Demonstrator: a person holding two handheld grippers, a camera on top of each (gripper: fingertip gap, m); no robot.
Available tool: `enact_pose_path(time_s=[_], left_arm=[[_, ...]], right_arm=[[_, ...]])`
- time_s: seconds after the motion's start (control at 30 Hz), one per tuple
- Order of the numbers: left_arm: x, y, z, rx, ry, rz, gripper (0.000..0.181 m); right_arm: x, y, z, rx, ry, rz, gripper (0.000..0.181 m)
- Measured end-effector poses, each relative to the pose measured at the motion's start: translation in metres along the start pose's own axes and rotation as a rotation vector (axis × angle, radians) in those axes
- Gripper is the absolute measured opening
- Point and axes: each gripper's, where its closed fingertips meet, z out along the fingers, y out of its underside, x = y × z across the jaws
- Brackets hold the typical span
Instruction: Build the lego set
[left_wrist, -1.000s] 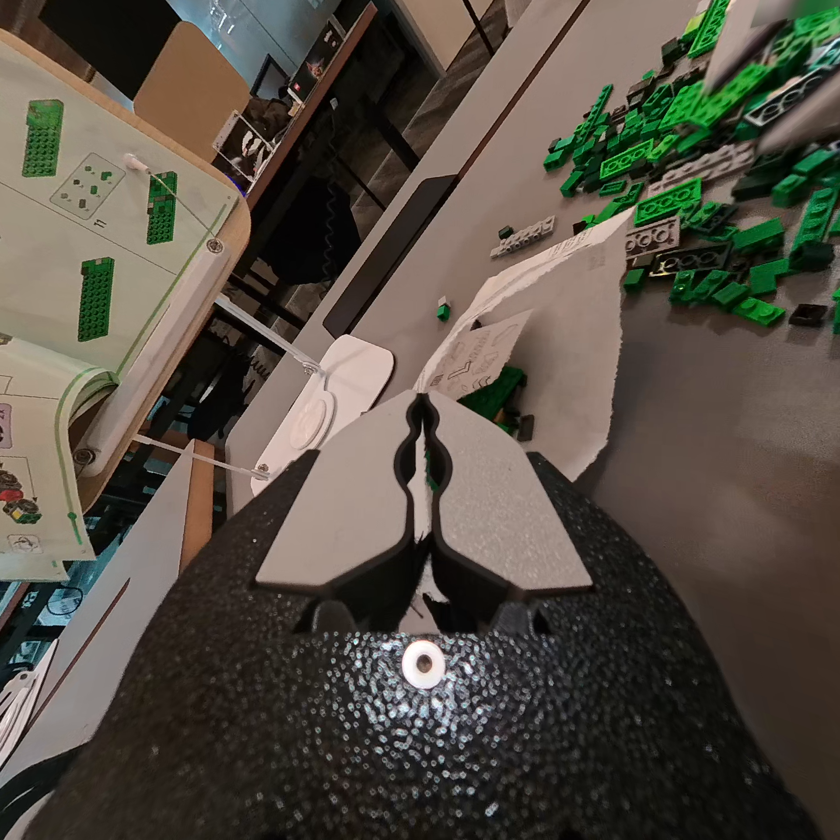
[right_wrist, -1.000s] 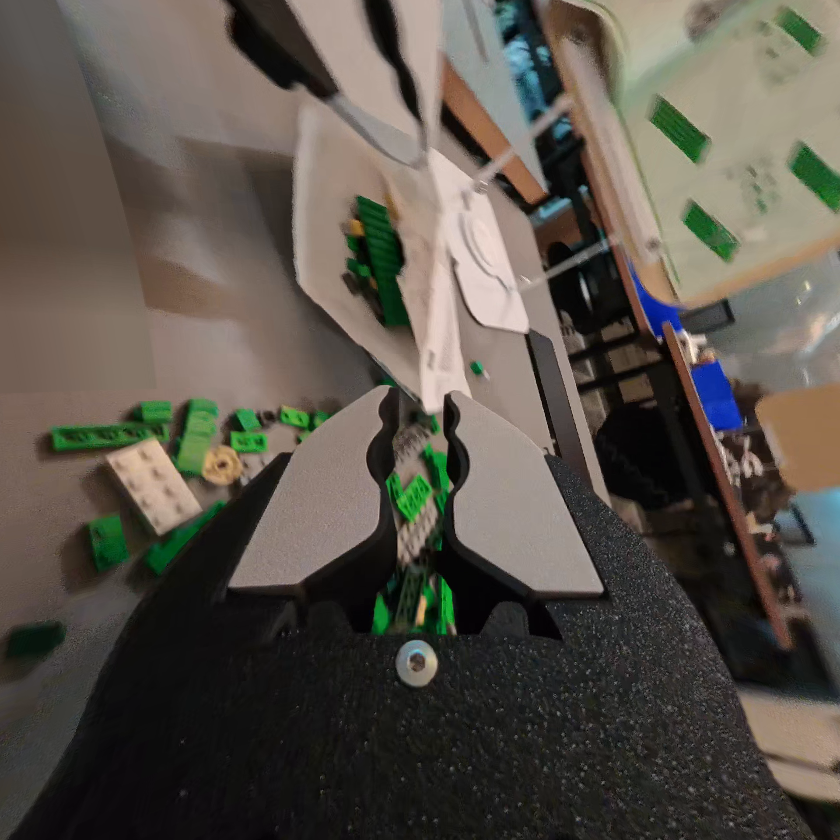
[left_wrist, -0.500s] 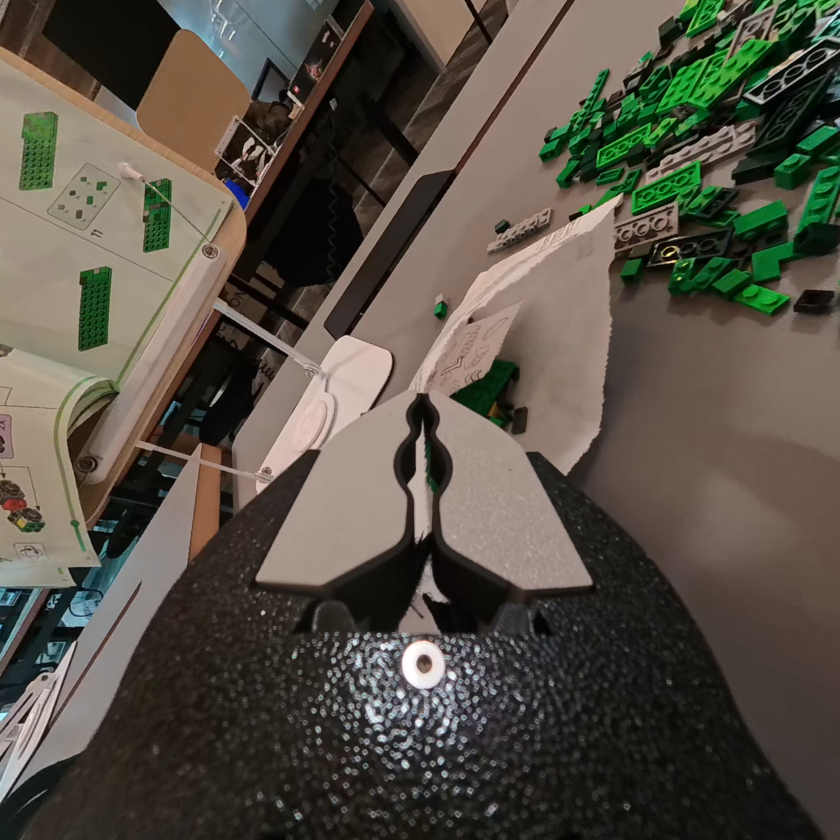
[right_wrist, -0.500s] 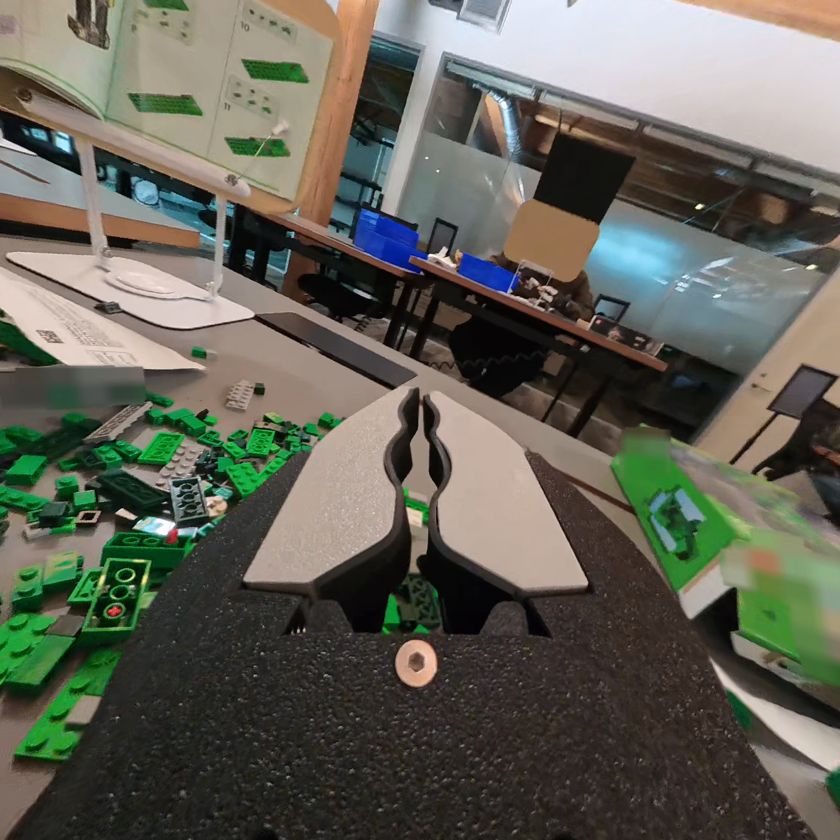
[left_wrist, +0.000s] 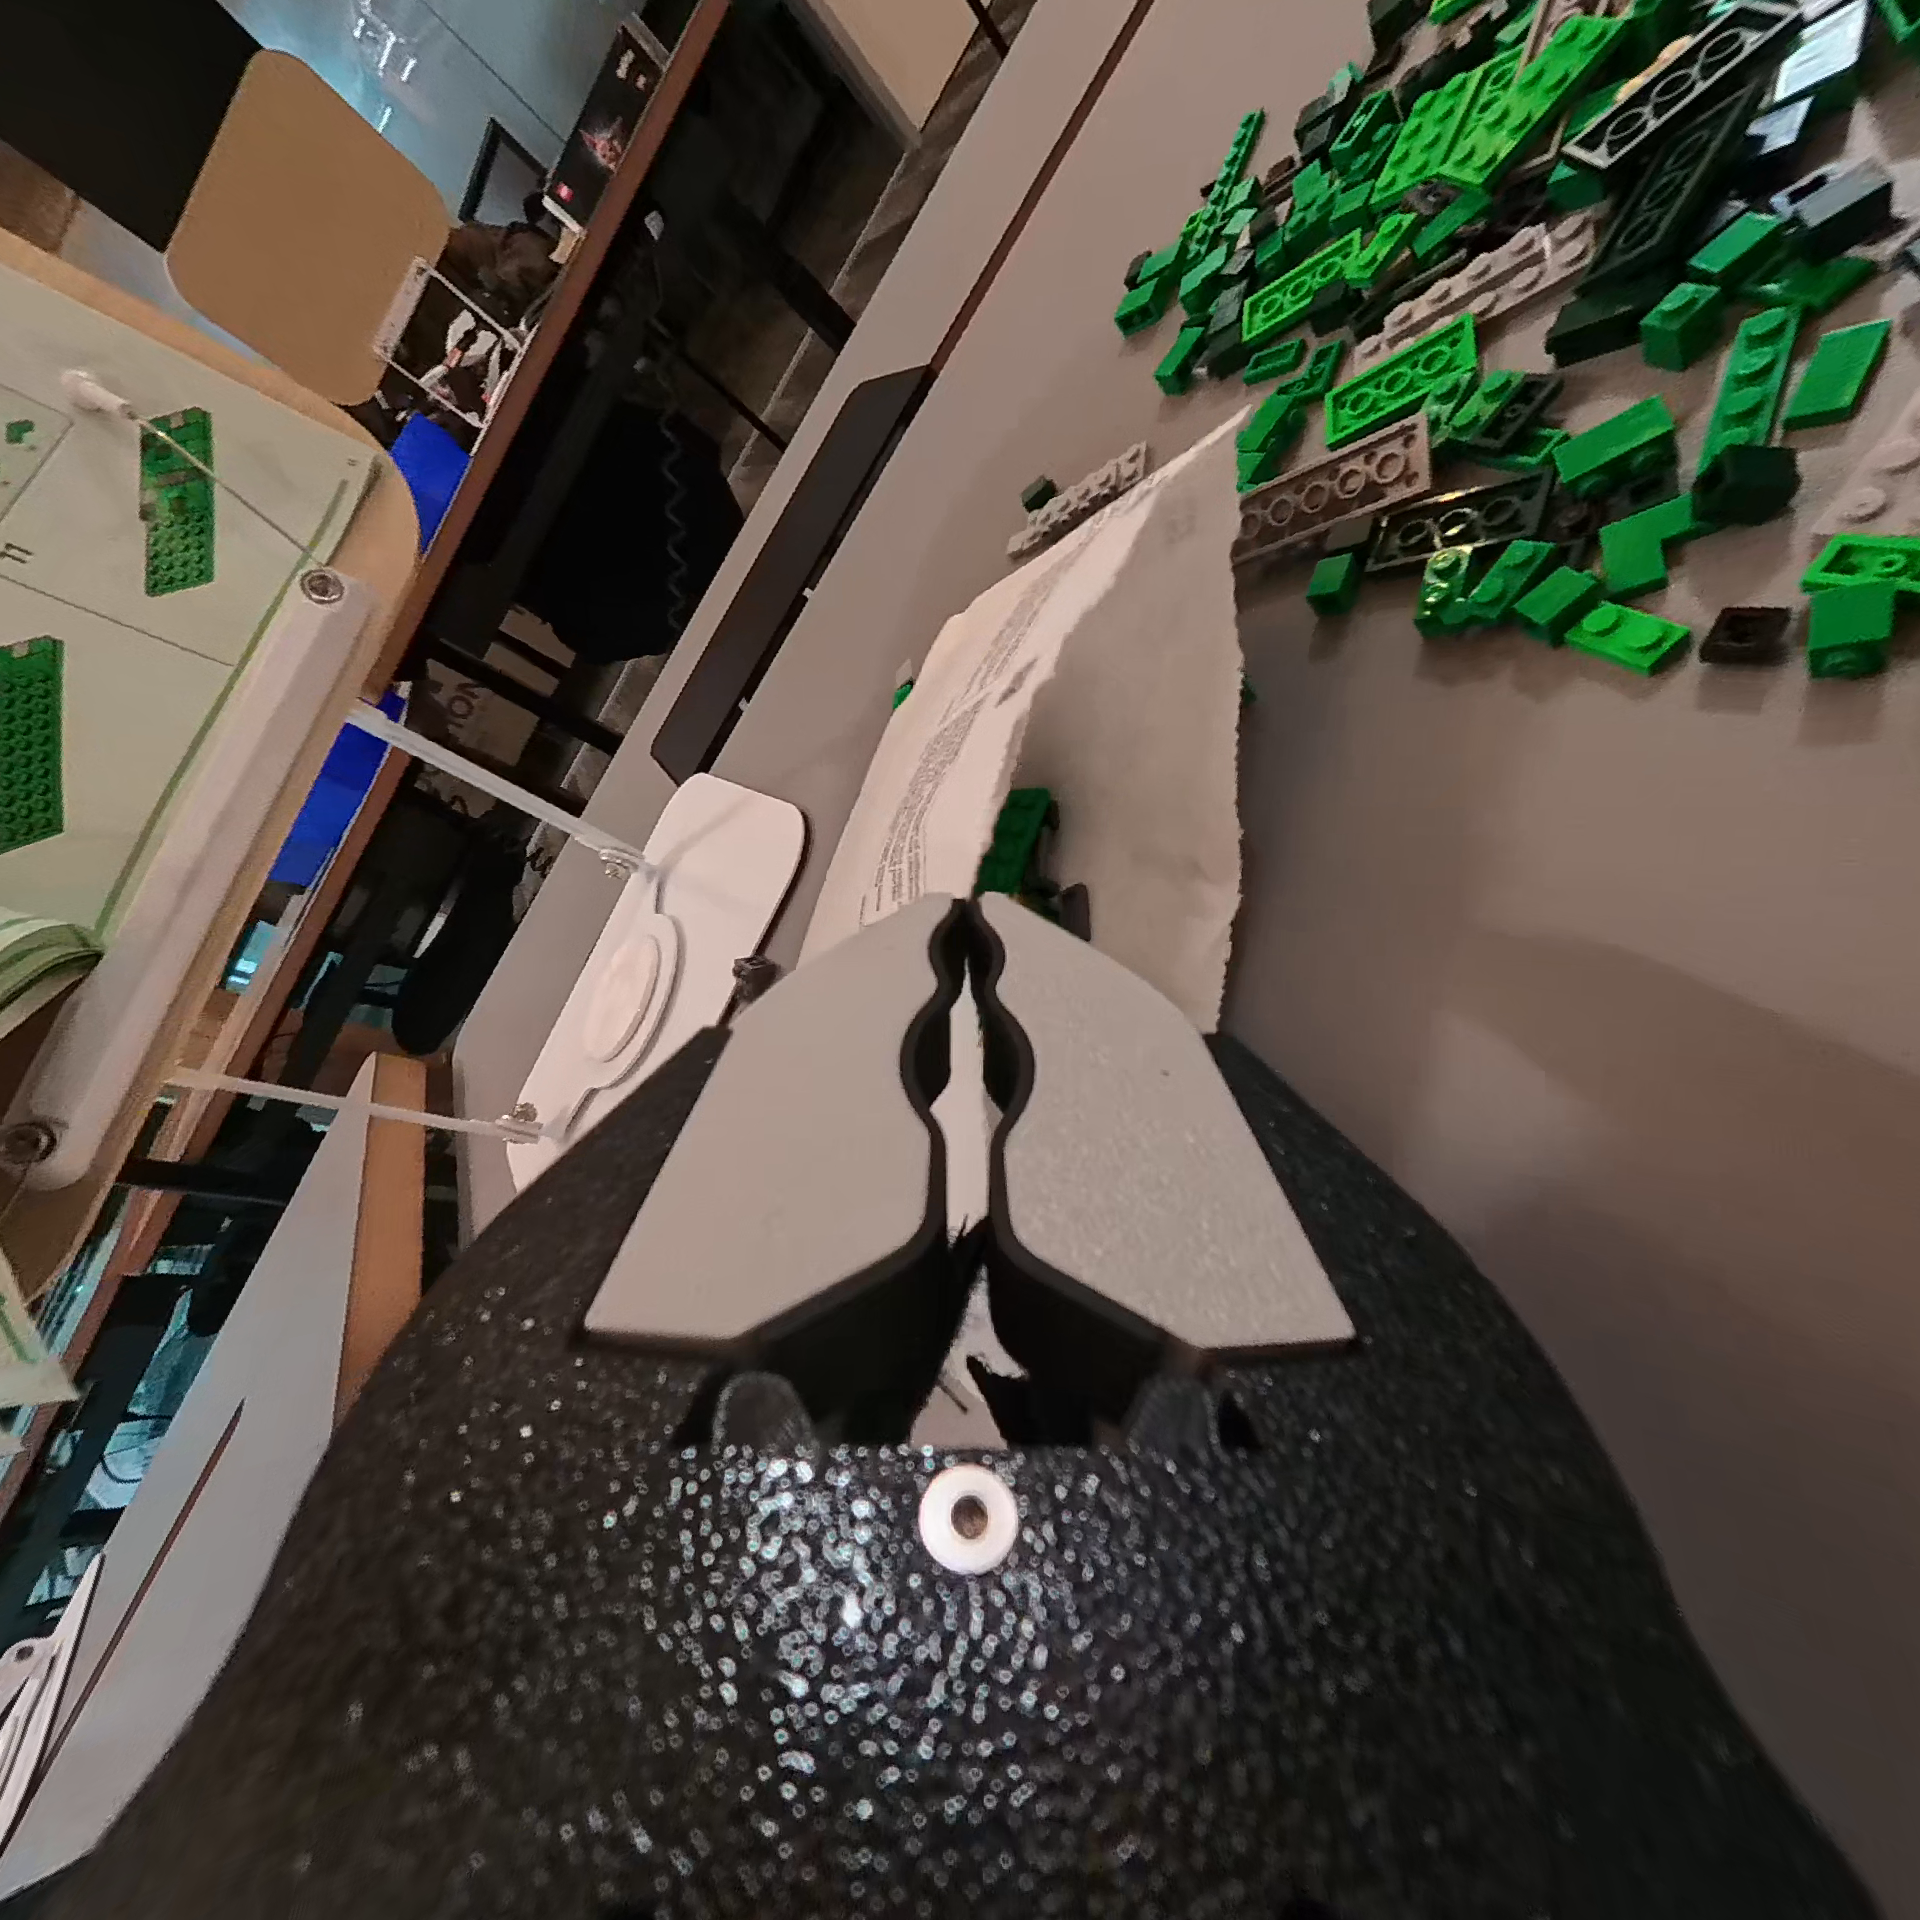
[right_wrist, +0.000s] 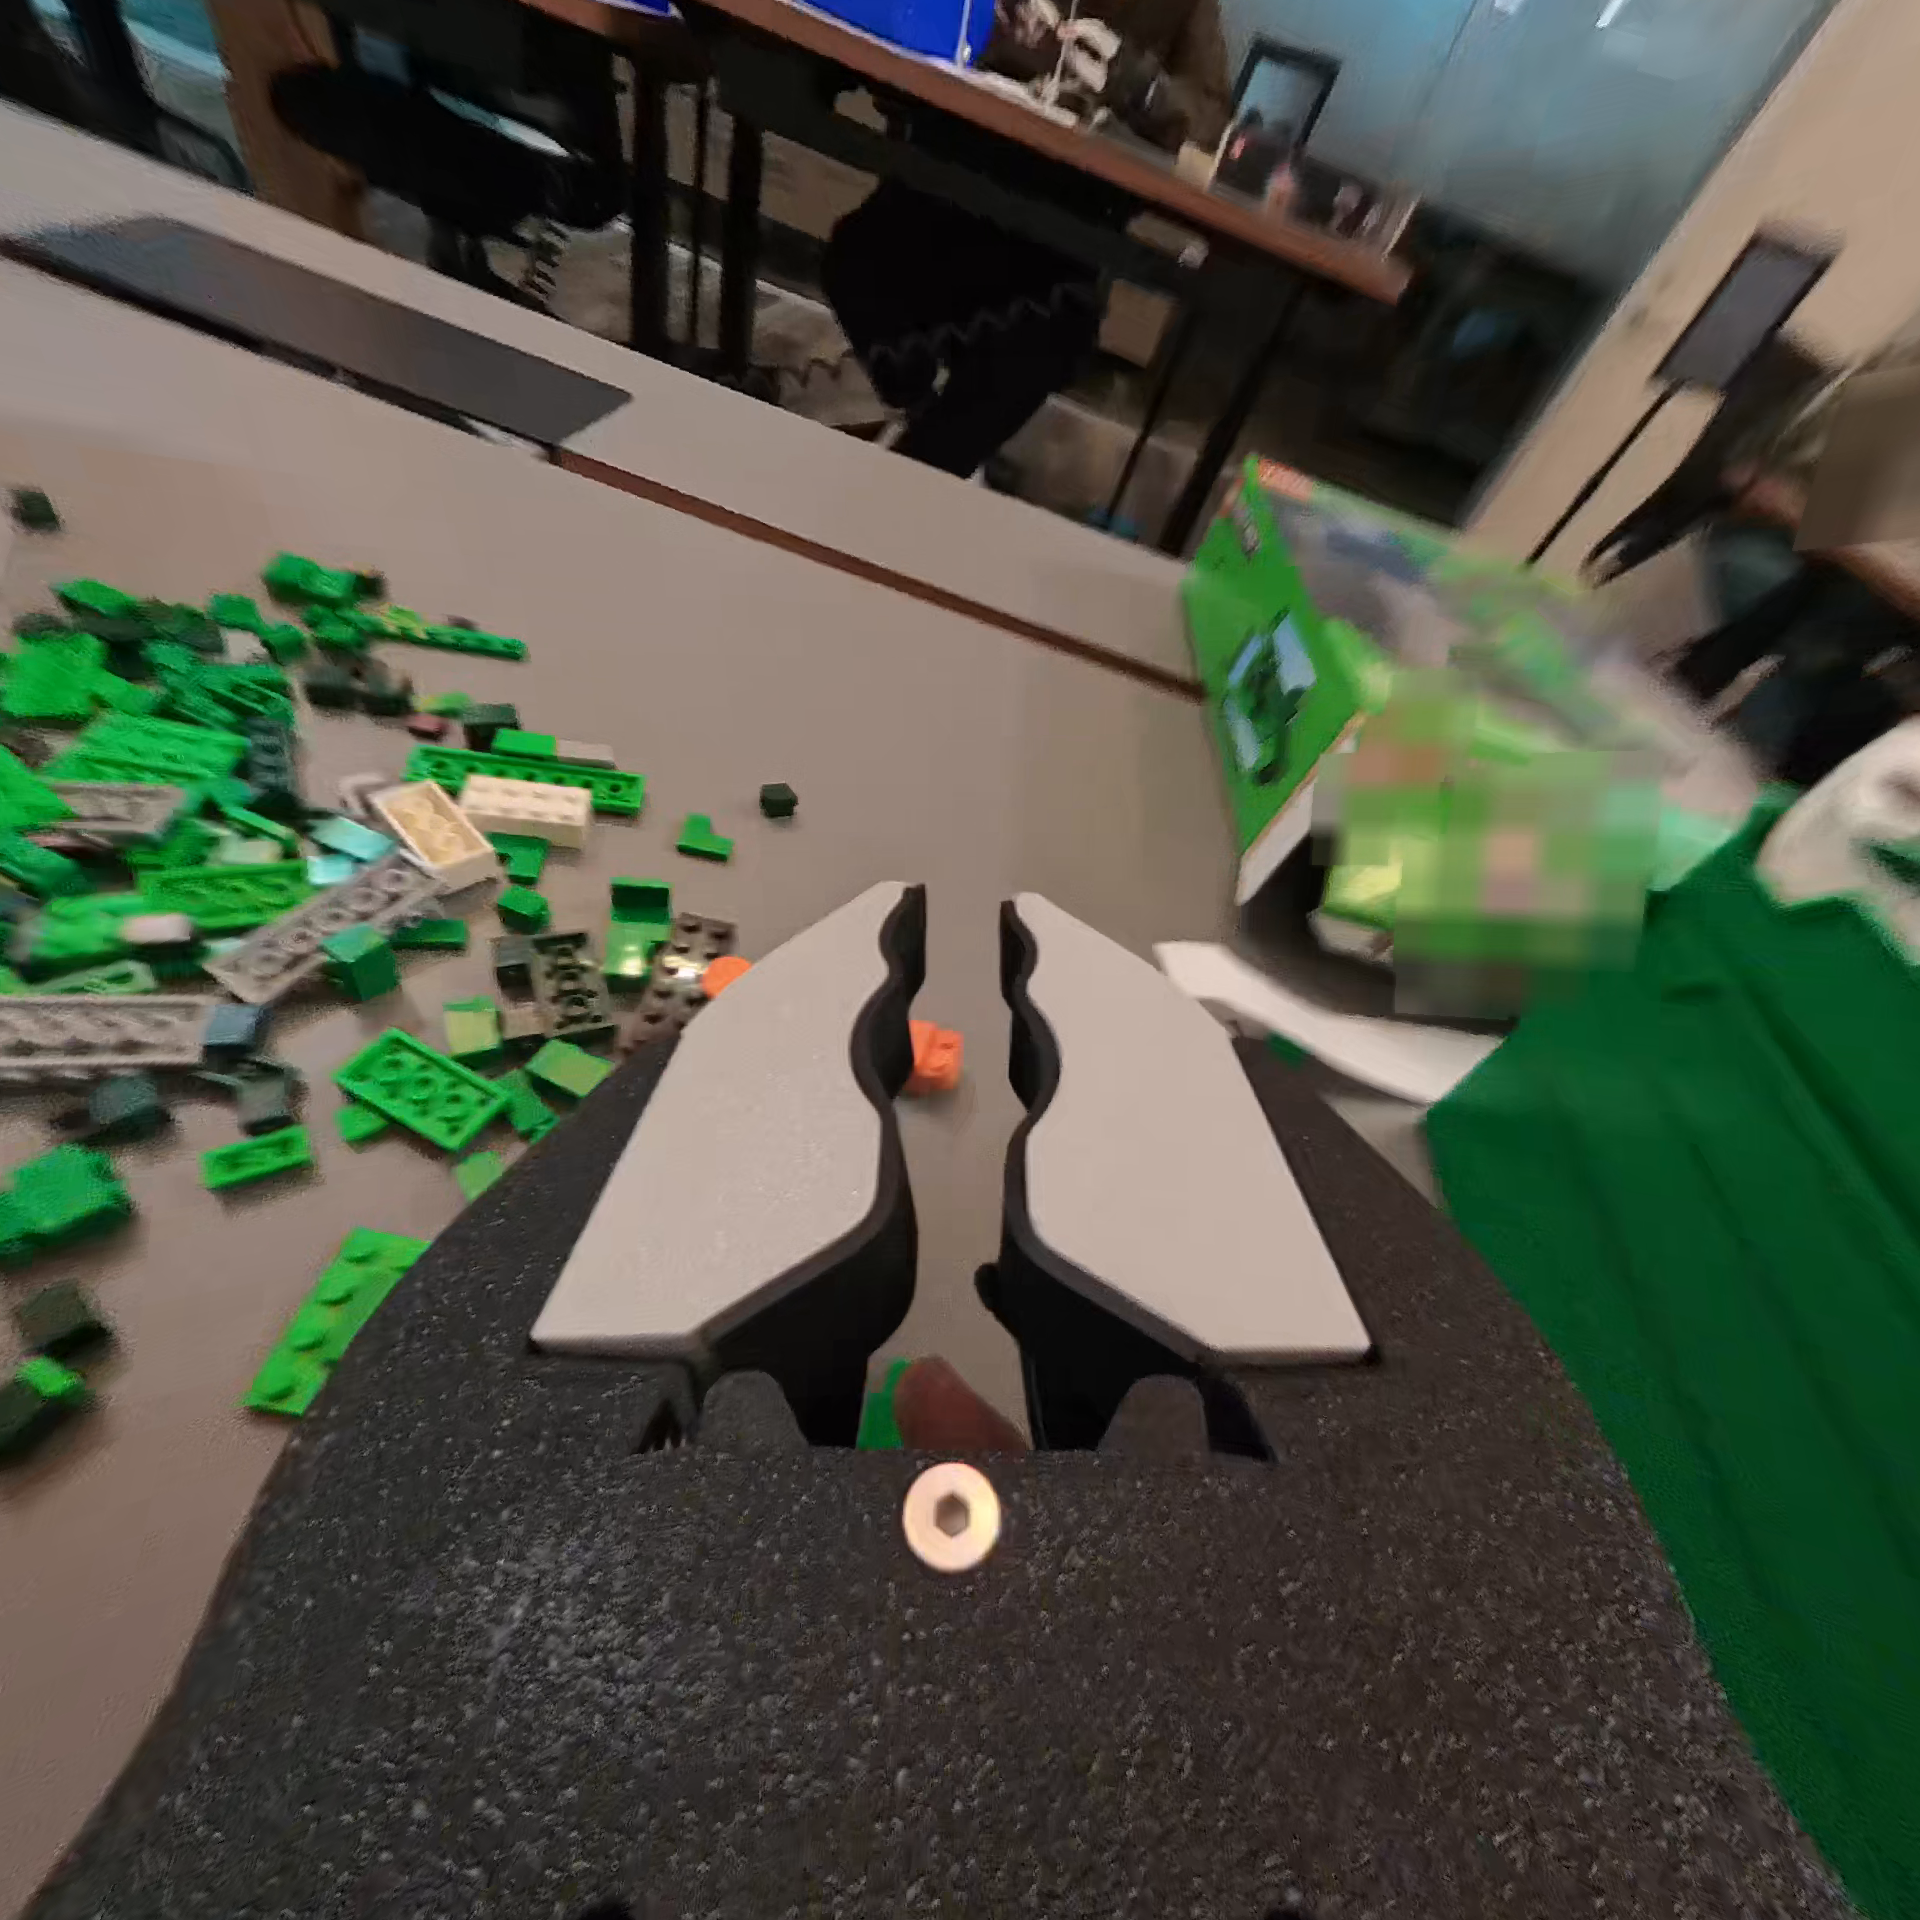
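My left gripper (left_wrist: 966, 914) is shut, with nothing visible between its fingers, and hovers low over a torn white paper bag (left_wrist: 1143, 727). A small green plate assembly (left_wrist: 1023, 836) lies on the bag just beyond the tips. A pile of loose green, grey and black bricks (left_wrist: 1507, 312) lies farther off. My right gripper (right_wrist: 961, 909) is open a little and empty, at the right edge of the same pile (right_wrist: 260, 883). A small orange brick (right_wrist: 932, 1055) lies on the table in the gap between its fingers. The right wrist view is blurred.
The instruction booklet (left_wrist: 125, 582) stands on a holder with a white base (left_wrist: 686, 914) at the table's far side. The green set box (right_wrist: 1340, 727) and a green cloth (right_wrist: 1714, 1299) lie right of the right gripper. White bricks (right_wrist: 525, 808) lie in the pile. About 45 cm separates my left fingertips from my right.
My right gripper has swung right across the pile to the orange brick, and its jaws have opened slightly. My left gripper has stayed shut and shifted only a little over the paper bag.
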Motion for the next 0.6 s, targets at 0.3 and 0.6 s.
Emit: enact_pose_path(time_s=[0.3, 0.6], left_arm=[[0.007, 0.002, 0.004, -0.001, 0.032, -0.005, 0.000], [0.008, 0.001, 0.004, 0.000, 0.039, -0.003, 0.000]], right_arm=[[0.029, 0.010, -0.004, -0.002, 0.062, 0.080, 0.028], [0.097, 0.024, -0.029, 0.028, 0.286, 0.080, 0.026]])
